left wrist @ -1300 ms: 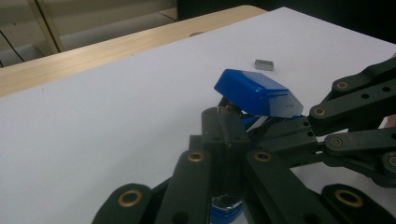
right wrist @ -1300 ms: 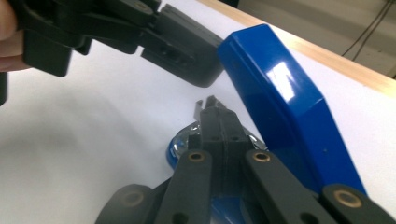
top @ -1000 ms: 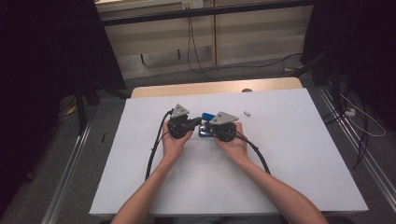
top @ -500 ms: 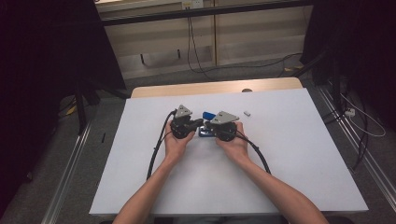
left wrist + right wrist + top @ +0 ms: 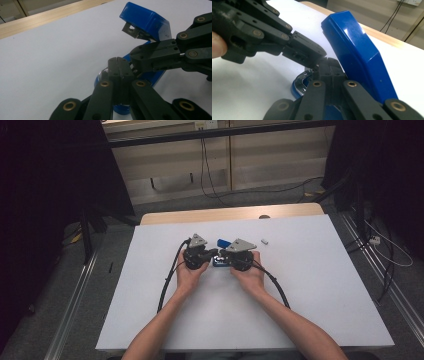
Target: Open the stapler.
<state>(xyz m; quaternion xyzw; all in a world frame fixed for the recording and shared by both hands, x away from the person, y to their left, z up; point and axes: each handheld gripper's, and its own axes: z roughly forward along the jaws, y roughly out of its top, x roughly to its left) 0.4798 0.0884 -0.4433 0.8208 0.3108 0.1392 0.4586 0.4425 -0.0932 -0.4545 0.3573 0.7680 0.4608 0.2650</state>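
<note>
A blue stapler stands hinged open on the white table, its lid [image 5: 147,21] raised above the base [image 5: 152,76]. In the high view the lid [image 5: 223,242] shows between my two grippers. My left gripper [image 5: 117,62] is shut, its tips down at the stapler's base. My right gripper [image 5: 329,63] is also shut and sits beside the lid [image 5: 357,50], over the chrome front of the base [image 5: 299,83]. The two sets of tips meet nose to nose. I cannot tell whether either one pinches a part of the stapler.
A small white piece [image 5: 265,241] lies on the table [image 5: 325,285] to the right of the stapler. A wooden edge [image 5: 230,214] runs along the far side. Black cables [image 5: 167,280] trail from both grippers toward the person.
</note>
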